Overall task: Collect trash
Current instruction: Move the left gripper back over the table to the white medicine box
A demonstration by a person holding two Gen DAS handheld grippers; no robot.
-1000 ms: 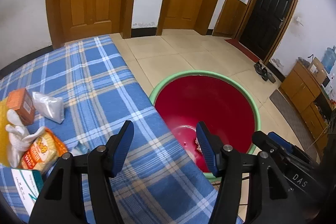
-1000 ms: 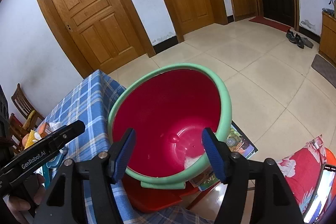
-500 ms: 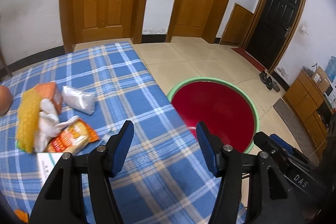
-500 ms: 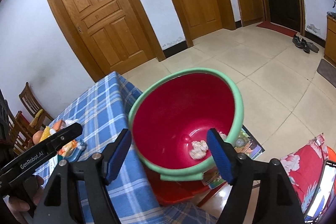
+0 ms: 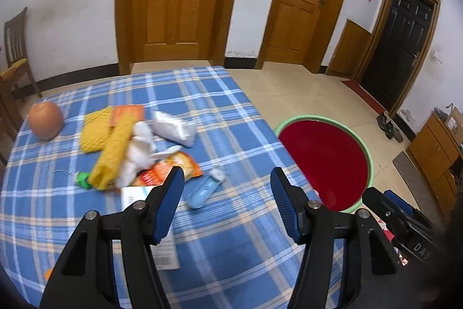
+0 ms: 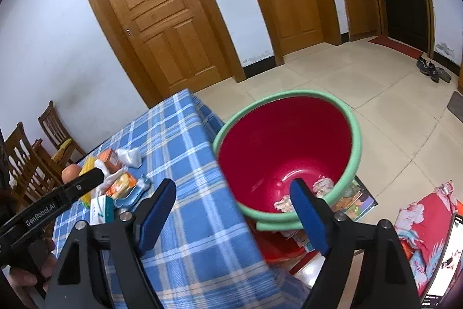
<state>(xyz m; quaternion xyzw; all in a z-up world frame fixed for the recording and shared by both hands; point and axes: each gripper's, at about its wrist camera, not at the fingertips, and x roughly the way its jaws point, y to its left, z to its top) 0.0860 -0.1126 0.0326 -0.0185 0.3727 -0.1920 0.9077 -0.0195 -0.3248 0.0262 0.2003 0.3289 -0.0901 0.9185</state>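
Step in hand: judged from the pictures, a reach toward the next piece of trash; both tongs carry nothing and point across the blue plaid-clothed worktop (image 5: 220, 118).
Left tongs (image 5: 227, 193): jaws spread wide, empty, hovering over the near part of the cloth, aimed at the litter pile.
Right tongs (image 6: 233, 207): jaws also spread wide, empty, held above the worktop's edge with the basin just beyond.
Bin: a red plastic basin with a pale green rim (image 6: 356, 152) stands beside the worktop's right edge, lower than the cloth; a few crumpled scraps (image 6: 285, 203) already lie at its bottom.
Trash left on the worktop: a small pale blue plastic packet (image 5: 204, 187) lies nearest the left tongs; an orange snack wrapper (image 5: 170, 168) is just behind it; a white crumpled tissue wad (image 5: 139, 155) and a yellow knitted cloth (image 5: 111, 148) overlap; a clear white plastic pouch (image 5: 175, 128) sits further back; a white printed carton (image 5: 162, 245) lies partly under the left tong finger.
Other things: a round brown ball-like object (image 5: 45, 120) rests apart at the far left; whether it counts as trash I cannot tell.
Next move calls for: lowering the left tongs over the blue packet, one finger on each side, then closing before lifting toward the basin.
Caution: the packet looks thin and flat, so the fingers probably need to meet the cloth.
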